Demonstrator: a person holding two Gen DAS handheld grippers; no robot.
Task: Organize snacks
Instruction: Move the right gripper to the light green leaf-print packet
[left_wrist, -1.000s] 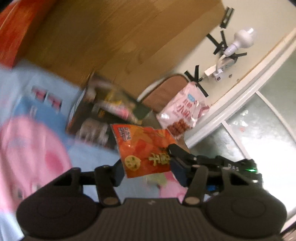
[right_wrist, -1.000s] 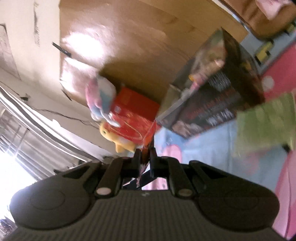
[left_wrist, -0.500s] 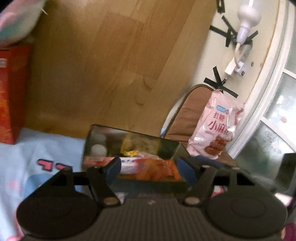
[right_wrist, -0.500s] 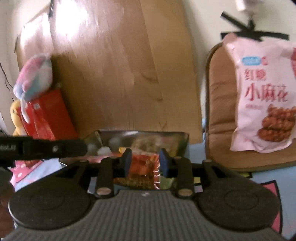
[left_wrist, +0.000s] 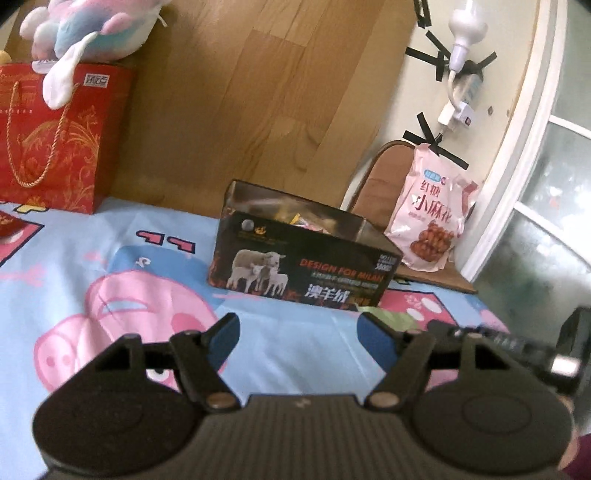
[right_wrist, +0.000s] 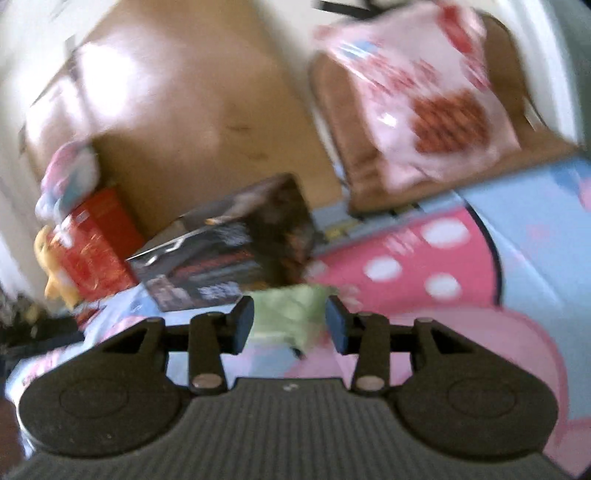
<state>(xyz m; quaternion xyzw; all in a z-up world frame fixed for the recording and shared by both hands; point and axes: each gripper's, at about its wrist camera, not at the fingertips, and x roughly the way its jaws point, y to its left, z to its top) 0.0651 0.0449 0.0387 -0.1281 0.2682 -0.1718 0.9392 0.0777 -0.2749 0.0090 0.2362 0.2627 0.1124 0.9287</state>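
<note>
An open black box (left_wrist: 303, 258) printed with sheep stands on the cartoon bedsheet and holds snack packets (left_wrist: 306, 223). It shows blurred in the right wrist view (right_wrist: 236, 254). My left gripper (left_wrist: 297, 338) is open and empty, a short way in front of the box. My right gripper (right_wrist: 290, 325) is open, with a green snack packet (right_wrist: 288, 317) lying on the sheet between its fingers. The right gripper's body shows in the left wrist view (left_wrist: 517, 347), with the green packet (left_wrist: 397, 319) beside it.
A pink snack bag (left_wrist: 432, 221) leans on a brown chair (left_wrist: 380, 188) at the right. A red gift bag (left_wrist: 48, 140) with a plush toy (left_wrist: 85, 29) on top stands at the back left. A wooden headboard (left_wrist: 240, 92) is behind.
The orange packet held by my right gripper went into the black box and was let go. Both grippers drew back from the box; my right gripper now frames the green packet.
</note>
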